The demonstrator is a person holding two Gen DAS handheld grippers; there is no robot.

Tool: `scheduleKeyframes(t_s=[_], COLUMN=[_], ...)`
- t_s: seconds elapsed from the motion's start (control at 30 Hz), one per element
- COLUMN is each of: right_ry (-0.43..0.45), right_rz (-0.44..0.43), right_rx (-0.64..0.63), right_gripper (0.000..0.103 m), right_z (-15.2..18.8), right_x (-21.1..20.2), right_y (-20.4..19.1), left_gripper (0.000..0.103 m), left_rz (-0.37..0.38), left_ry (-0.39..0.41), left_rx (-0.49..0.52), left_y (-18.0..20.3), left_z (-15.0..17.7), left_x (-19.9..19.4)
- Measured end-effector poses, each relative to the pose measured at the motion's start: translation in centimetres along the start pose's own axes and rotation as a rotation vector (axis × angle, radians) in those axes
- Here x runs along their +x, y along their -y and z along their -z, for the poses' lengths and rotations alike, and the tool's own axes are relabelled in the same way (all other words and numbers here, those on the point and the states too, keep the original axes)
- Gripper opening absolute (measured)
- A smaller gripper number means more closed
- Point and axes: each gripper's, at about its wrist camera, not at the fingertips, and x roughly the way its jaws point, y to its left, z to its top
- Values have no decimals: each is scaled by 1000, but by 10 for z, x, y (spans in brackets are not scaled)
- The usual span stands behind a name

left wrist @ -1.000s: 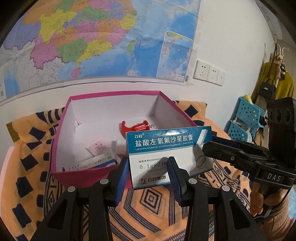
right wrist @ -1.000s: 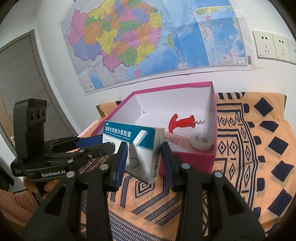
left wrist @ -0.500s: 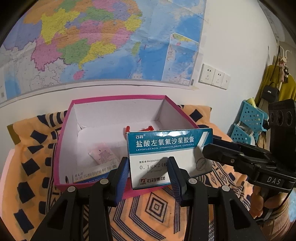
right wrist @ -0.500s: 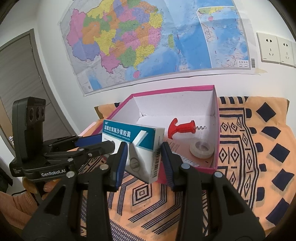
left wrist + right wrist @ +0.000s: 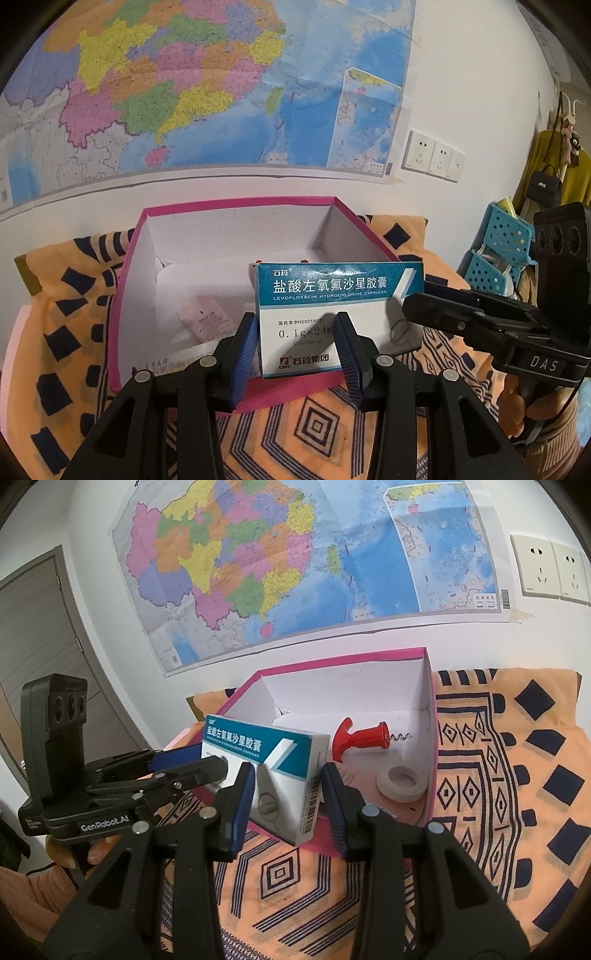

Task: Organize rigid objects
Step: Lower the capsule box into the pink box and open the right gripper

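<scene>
I grip the pill box (image 5: 332, 306) with both claws at once, holding it in the air at the near edge of the pink bin (image 5: 236, 201). My left claw (image 5: 297, 345) clamps it by its lower part, one blue pad on each side of the white front panel. My right claw (image 5: 288, 797) pinches the box's end, where the barcode runs down the narrow side. In the left view the right claw (image 5: 421, 306) reaches in from the right and meets the box at its right end; in the right view the left claw (image 5: 218, 768) comes in from the left and touches the box face.

The box (image 5: 269, 764) stands upright, teal band on top, its lower edge above the bin's near wall. The bin (image 5: 430, 686) sits on an orange patterned cloth (image 5: 498, 760) against the wall, under a map (image 5: 184, 85). Inside the bin lie a red corkscrew (image 5: 364, 738) and a roll of tape (image 5: 402, 781) near the right wall, and a small pink packet (image 5: 205, 319) toward the left. A flat box lies along the bin's near wall, mostly hidden.
</scene>
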Motion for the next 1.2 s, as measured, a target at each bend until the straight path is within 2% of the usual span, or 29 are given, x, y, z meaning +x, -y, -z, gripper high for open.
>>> scheduleKeyframes(t_s=[0.8, 1.2], right_ry=[-38, -66], right_rz=[21, 28], right_rx=[49, 60], right_gripper=[40, 40], right_z=[-7, -9], right_x=[25, 40], right_y=[17, 22], left_gripper=[42, 42], left_rz=[-4, -17], left_ry=[-34, -99], left_rx=[-38, -74], left_y=[-11, -22], left_z=[-11, -5], left_x=[25, 47])
